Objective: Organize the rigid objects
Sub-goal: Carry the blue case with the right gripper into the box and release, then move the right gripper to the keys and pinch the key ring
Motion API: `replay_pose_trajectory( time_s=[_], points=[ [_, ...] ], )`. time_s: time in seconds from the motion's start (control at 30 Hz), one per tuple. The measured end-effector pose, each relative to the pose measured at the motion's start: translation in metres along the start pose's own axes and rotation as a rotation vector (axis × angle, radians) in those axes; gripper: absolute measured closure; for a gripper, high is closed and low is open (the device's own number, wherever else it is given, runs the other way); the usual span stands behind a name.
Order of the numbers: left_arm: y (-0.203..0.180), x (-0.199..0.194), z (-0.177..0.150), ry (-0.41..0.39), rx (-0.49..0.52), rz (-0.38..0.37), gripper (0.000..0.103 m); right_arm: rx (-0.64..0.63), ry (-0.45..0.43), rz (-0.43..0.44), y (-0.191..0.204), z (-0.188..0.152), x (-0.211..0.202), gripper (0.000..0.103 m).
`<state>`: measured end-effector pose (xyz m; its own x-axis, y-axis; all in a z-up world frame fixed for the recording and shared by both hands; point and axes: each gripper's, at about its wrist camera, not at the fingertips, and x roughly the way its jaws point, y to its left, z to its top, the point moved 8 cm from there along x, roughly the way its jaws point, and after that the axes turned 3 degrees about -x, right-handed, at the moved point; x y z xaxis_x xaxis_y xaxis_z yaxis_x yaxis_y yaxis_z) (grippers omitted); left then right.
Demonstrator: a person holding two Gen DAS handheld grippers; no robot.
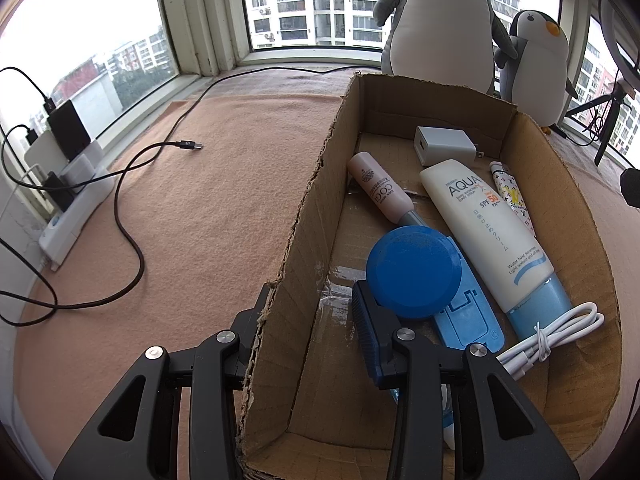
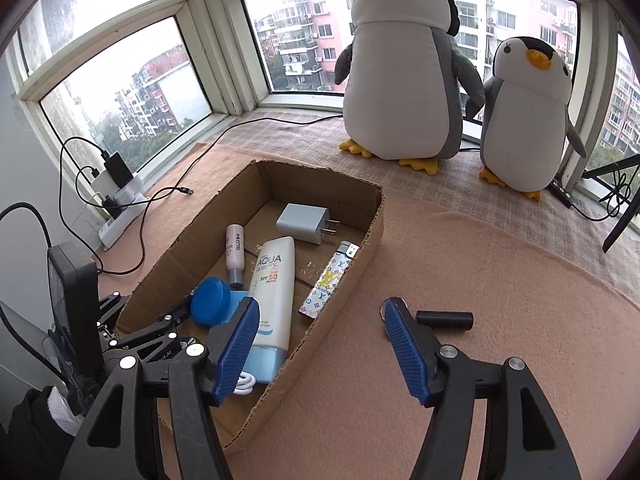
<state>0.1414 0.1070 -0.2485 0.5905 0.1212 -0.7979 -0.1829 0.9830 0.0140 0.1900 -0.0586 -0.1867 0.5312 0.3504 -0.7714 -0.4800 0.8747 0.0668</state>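
Black cylinder (image 2: 445, 320) lies crosswise just past the right gripper (image 2: 316, 344), outside the box (image 2: 352, 264).
Right fingers wide and empty, nearest it; left gripper (image 1: 308, 320) pinches the box wall.

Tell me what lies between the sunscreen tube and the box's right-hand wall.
In the right wrist view, a monogram-patterned lighter lies between the sunscreen tube and the cardboard box wall, slanted alongside the tube.

Left tongs (image 1: 308, 312) clamped shut; right tongs (image 2: 316, 316) spread, empty.
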Motion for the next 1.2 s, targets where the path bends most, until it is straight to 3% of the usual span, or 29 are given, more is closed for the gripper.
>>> replay_pose_trajectory(
  time_s=[0.3,0.6,0.83,1.03,1.2],
  points=[
    [0.000,0.000,0.000,0.000,0.001,0.000,0.065,0.036,0.007,-0.060,-0.048,-0.033,-0.018,0.032],
    [0.000,0.000,0.000,0.000,-0.001,0.000,0.065,0.076,0.061,-0.128,-0.089,-0.053,-0.005,0.032],
    [0.000,0.000,0.000,0.000,0.000,0.000,0.065,0.151,0.074,-0.101,-0.101,-0.046,0.017,0.032],
    [0.000,0.000,0.000,0.000,-0.001,-0.001,0.065,0.137,0.102,-0.093,-0.096,-0.041,0.036,0.032],
    [0.001,0.000,0.000,0.000,-0.003,-0.001,0.065,0.099,0.105,-0.018,-0.077,-0.040,0.044,0.032]
  ],
)
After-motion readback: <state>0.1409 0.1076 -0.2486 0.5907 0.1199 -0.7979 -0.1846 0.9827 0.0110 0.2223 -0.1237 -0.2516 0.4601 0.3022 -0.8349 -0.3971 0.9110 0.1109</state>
